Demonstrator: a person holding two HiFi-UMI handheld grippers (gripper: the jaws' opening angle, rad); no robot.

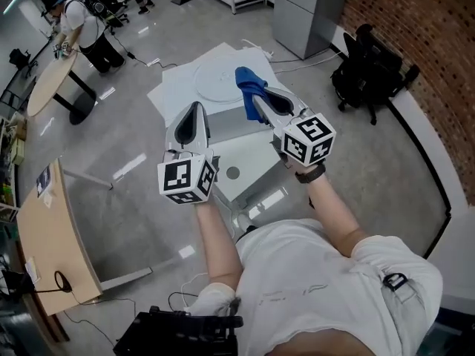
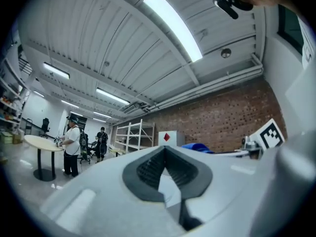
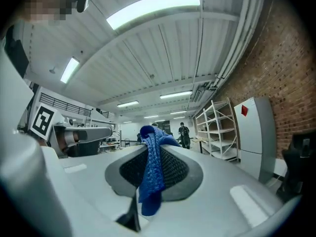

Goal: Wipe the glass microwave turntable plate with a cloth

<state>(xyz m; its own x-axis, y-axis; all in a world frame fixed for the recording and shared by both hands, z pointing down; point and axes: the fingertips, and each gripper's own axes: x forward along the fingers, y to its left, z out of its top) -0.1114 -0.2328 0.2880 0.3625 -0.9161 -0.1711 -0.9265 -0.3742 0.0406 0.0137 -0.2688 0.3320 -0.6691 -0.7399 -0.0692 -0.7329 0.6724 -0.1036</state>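
The round glass turntable plate (image 1: 217,79) lies flat on a white table (image 1: 174,87) ahead of me. My right gripper (image 1: 257,100) is shut on a blue cloth (image 1: 249,83), which bunches above its tips and hangs over the plate's right edge. In the right gripper view the cloth (image 3: 151,177) droops down between the dark pads (image 3: 174,171) of the right gripper (image 3: 148,149). My left gripper (image 1: 196,110) is held beside it, nearer than the plate, shut with nothing in it. In the left gripper view its tips (image 2: 165,149) meet, and the cloth (image 2: 197,146) shows to the right.
A grey cabinet (image 1: 308,10) stands behind the table and a black office chair (image 1: 371,73) sits by the brick wall at right. A person (image 1: 82,24) stands at a round wooden table (image 1: 48,84) far left. A wooden desk (image 1: 52,236) is near left.
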